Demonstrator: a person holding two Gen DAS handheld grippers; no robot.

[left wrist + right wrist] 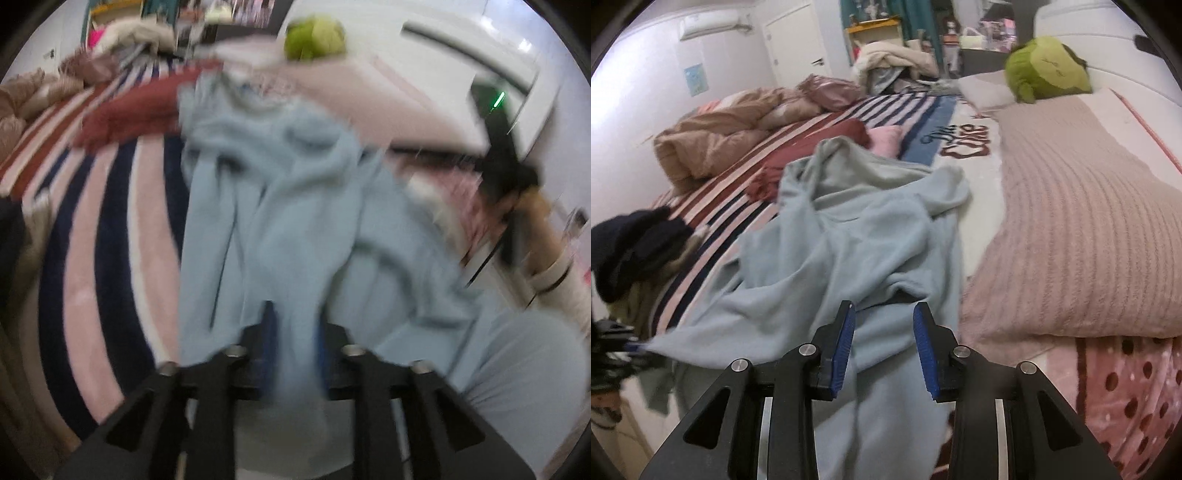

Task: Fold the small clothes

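A light blue fleece garment (pixel 295 206) lies crumpled on the striped bed cover; it also shows in the right wrist view (pixel 849 236). My left gripper (pixel 295 332) is shut on a bunched fold of the blue garment, which drapes over its blue pads; this view is motion-blurred. My right gripper (pixel 884 328) is open, its blue pads (pixel 844 350) either side of a strip of the same garment, above the cloth at the bed's near edge. The right gripper appears in the left wrist view (pixel 517 173) at the right, blurred.
A dark red garment (pixel 812 151) and a pink one (pixel 884 138) lie beyond the blue one. A ribbed pink blanket (pixel 1071 221) covers the right side. A green plush (pixel 1049 70), a tan duvet (pixel 720 136) and dark clothes (pixel 635 247) surround the area.
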